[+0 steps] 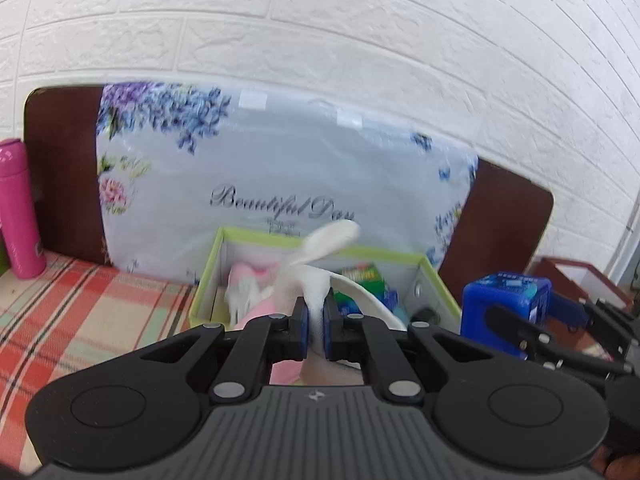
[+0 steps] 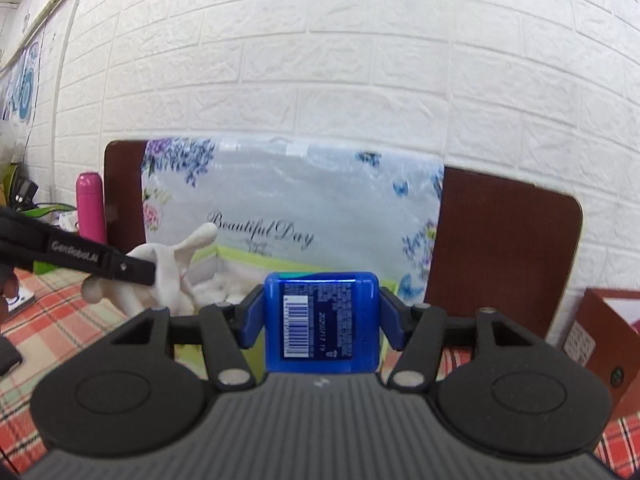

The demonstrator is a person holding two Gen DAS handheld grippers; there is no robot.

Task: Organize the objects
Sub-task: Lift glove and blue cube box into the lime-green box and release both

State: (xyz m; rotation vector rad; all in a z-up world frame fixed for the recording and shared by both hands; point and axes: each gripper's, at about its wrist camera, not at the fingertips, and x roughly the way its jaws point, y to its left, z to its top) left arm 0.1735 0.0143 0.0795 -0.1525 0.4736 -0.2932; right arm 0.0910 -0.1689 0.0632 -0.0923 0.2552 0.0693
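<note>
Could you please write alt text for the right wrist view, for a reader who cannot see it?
The right hand-held gripper clamps a blue box with a barcode label. At left, the left hand-held gripper holds a white plush toy near a green-rimmed bin, before a floral cushion and white brick wall.

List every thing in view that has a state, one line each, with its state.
Left gripper: shut on the white plush toy.
White plush toy: held up over the box.
Right gripper: shut on the blue container.
Blue container: held, barcode side facing the camera.
Box: open, things inside.
Pink bottle: upright, capped.
</note>
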